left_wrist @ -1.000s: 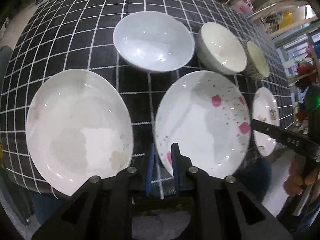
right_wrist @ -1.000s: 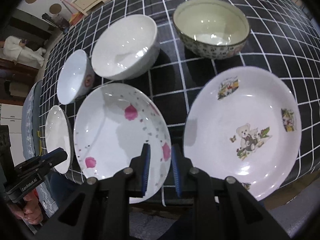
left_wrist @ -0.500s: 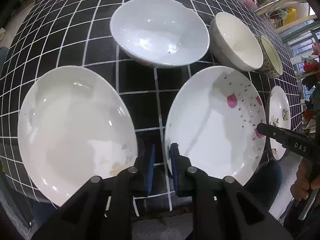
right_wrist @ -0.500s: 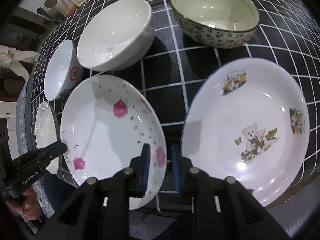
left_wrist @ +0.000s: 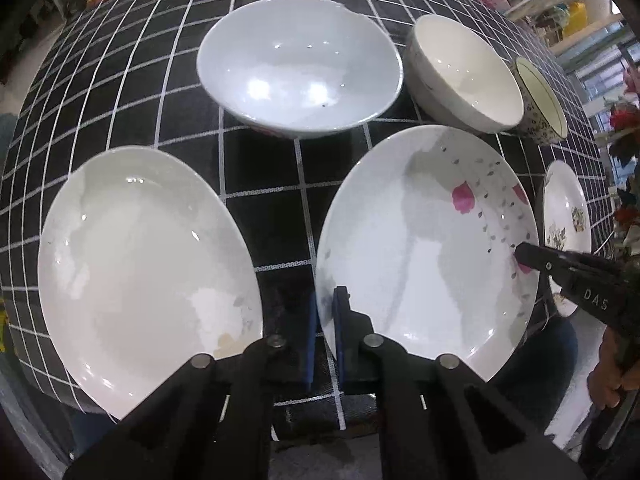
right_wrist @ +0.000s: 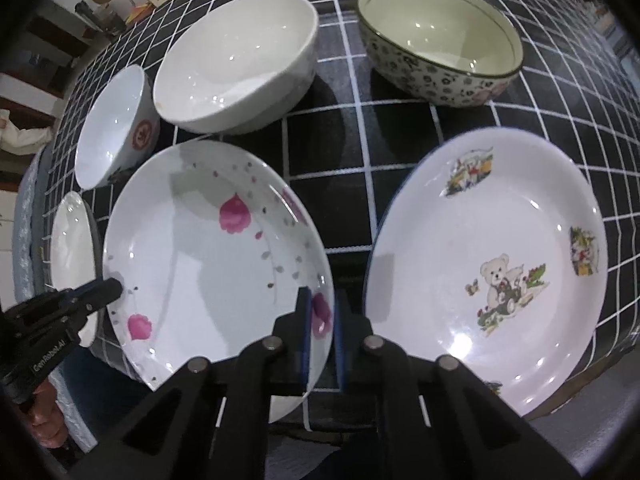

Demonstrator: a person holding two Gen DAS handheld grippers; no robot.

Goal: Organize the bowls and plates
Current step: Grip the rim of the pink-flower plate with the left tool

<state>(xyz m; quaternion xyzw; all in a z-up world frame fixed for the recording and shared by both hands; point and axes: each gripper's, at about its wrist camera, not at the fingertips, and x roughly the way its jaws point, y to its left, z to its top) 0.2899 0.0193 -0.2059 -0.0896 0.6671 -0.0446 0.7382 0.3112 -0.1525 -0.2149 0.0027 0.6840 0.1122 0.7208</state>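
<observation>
Both tongs, left (left_wrist: 326, 320) and right (right_wrist: 322, 324), are nearly closed, each pinching an opposite rim of the petal plate (left_wrist: 424, 240) between them. Lift level, evenly.

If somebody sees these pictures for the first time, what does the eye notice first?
First the pink-flowered plate in the middle, gripped on its rim from both sides: the left gripper on one edge, the right gripper on the opposite. Beside it on the black checked tablecloth lie a teddy-bear plate and a plain white plate, with three bowls behind.
</observation>
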